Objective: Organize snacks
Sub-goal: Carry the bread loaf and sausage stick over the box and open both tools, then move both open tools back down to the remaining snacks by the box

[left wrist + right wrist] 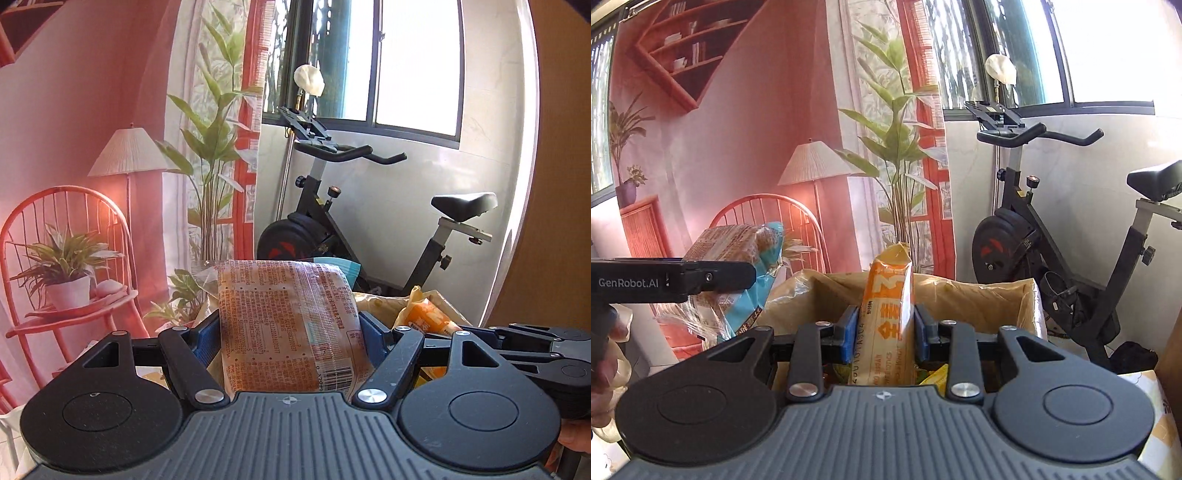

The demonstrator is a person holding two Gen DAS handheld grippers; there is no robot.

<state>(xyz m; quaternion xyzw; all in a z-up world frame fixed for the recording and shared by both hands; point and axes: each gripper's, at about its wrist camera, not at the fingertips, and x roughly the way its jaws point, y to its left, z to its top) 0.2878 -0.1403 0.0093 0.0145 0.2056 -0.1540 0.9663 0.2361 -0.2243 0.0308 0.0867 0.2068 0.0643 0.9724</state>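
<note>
My left gripper (291, 332) is shut on a clear bread packet (288, 325) with red print and a teal end, held upright. It also shows in the right wrist view (738, 258), at the left, gripped by the left gripper (713, 280). My right gripper (886, 328) is shut on an orange snack packet (886, 317), held upright above the open cardboard box (997, 299). The orange packet (424, 314) and right gripper (535, 347) appear at right in the left wrist view.
The cardboard box holds more yellow packets (934, 373). An exercise bike (1052, 240) stands behind it by the window. A printed backdrop (757, 147) with a chair, lamp and plants hangs at the left. A brown board (561, 184) is at the right.
</note>
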